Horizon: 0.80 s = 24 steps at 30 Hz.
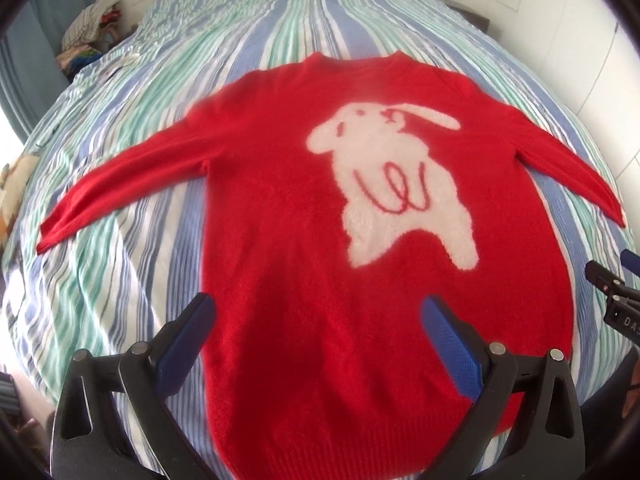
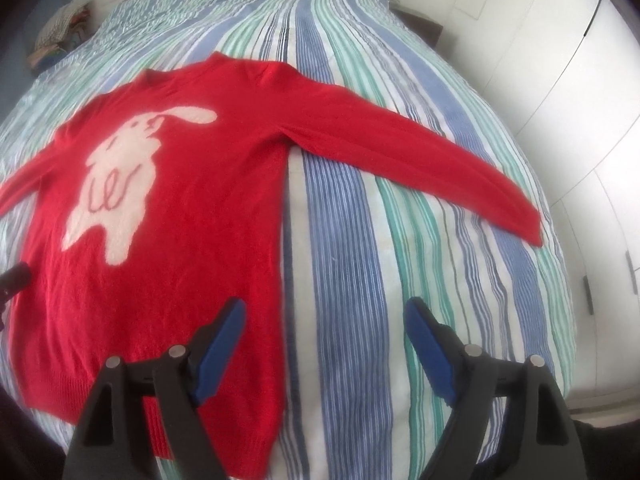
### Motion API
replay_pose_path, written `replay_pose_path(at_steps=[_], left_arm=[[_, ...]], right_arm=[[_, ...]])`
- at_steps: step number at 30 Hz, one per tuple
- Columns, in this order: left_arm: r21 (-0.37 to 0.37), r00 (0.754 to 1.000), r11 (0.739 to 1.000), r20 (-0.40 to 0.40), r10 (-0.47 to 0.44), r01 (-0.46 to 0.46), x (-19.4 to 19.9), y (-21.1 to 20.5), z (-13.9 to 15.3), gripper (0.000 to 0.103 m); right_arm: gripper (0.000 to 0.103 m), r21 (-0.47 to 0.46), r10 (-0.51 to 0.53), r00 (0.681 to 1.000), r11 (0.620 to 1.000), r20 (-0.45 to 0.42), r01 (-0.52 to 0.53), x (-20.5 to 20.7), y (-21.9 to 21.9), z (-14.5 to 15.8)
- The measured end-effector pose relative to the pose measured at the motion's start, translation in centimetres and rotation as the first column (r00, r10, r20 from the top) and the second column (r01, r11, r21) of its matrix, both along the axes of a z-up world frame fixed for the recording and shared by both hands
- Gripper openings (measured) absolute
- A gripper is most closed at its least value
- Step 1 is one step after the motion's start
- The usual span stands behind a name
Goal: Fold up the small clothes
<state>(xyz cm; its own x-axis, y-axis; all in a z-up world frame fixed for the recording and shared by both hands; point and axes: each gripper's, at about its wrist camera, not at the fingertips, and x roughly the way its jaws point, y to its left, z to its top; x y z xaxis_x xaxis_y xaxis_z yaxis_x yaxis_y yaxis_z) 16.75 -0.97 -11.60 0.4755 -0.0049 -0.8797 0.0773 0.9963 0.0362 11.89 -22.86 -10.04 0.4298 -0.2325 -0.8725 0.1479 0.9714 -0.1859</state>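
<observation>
The bed (image 1: 120, 240) fills the room from wall to wall; its cover carries long blue, green and white stripes running from foot to head; white cupboard doors (image 2: 560, 80) stand along one side, and a pile of mixed fabric (image 1: 86, 24) sits near the far corner by the head end.

The red sweater (image 1: 280, 220) lies flat on the cover, front up, neck toward the head of the bed and hem toward the foot; both sleeves are spread outward and slope down toward the foot, one sleeve (image 1: 120, 188) to the left, the other sleeve (image 2: 420, 164) to the right, each resting on bare stripes; a white rabbit figure (image 1: 392, 184) with red line detail occupies the chest panel.

The left gripper (image 1: 316, 312) hovers above the lower body of the sweater; its jaws stand wide apart, with nothing between them; one blue pad (image 1: 188, 344) is over the sweater's left edge, the other over red knit.

The right gripper (image 2: 324, 320) hovers over the sweater's right side edge near the hem; its jaws are likewise spread wide and hold nothing; one blue finger (image 2: 220, 344) is over red knit, the other over striped cover.
</observation>
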Motion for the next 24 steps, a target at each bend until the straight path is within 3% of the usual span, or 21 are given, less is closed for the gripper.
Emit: replay_pose_path(at_steps=[8, 10, 12, 14, 17, 19, 22, 24], left_arm=[[0.020, 1.000, 0.999, 0.016, 0.026, -0.026, -0.2, 0.7, -0.2, 0.102], [0.020, 0.999, 0.999, 0.024, 0.027, -0.027, -0.4, 1.1, -0.5, 0.102], [0.032, 0.999, 0.999, 0.040, 0.029, -0.031, -0.8, 1.9, -0.7, 0.102], [0.055, 0.997, 0.998, 0.062, 0.041, -0.044, -1.4, 3.4, -0.8, 0.102], [0.055, 0.992, 0.994, 0.091, 0.084, -0.090, -2.3, 6.5, -0.5, 0.102], [0.032, 0.986, 0.990, 0.099, 0.131, -0.135, -2.7, 8.6, -0.5, 0.102], [-0.013, 0.974, 0.978, 0.090, 0.209, -0.208, -2.8, 11.1, -1.3, 0.102], [-0.023, 0.967, 0.969, 0.063, 0.245, -0.244, -2.4, 12.1, -2.1, 0.102]], right_arm=[[0.080, -0.003, -0.004, 1.000, 1.000, 0.023, 0.004, 0.5, -0.2, 0.6], [0.080, 0.066, 0.005, 0.999, 0.998, 0.039, -0.008, 0.7, -0.3, 0.4], [0.080, 0.213, 0.055, 0.996, 0.974, 0.076, -0.071, 1.1, -0.8, -0.1], [0.080, 0.413, 0.071, 0.989, 0.903, 0.131, -0.120, 1.7, -3.3, -0.9], [0.080, 0.596, -0.137, 0.974, 0.803, 0.178, 0.004, 1.7, -11.6, -2.2], [0.080, 0.691, -0.341, 0.924, 0.710, 0.169, 0.135, 0.6, -18.5, -3.2], [0.078, 0.771, -0.560, 0.819, 0.575, 0.125, 0.275, -2.4, -26.8, -5.2], [0.062, 0.810, -0.621, 0.777, 0.504, 0.099, 0.300, -3.6, -30.5, -6.6]])
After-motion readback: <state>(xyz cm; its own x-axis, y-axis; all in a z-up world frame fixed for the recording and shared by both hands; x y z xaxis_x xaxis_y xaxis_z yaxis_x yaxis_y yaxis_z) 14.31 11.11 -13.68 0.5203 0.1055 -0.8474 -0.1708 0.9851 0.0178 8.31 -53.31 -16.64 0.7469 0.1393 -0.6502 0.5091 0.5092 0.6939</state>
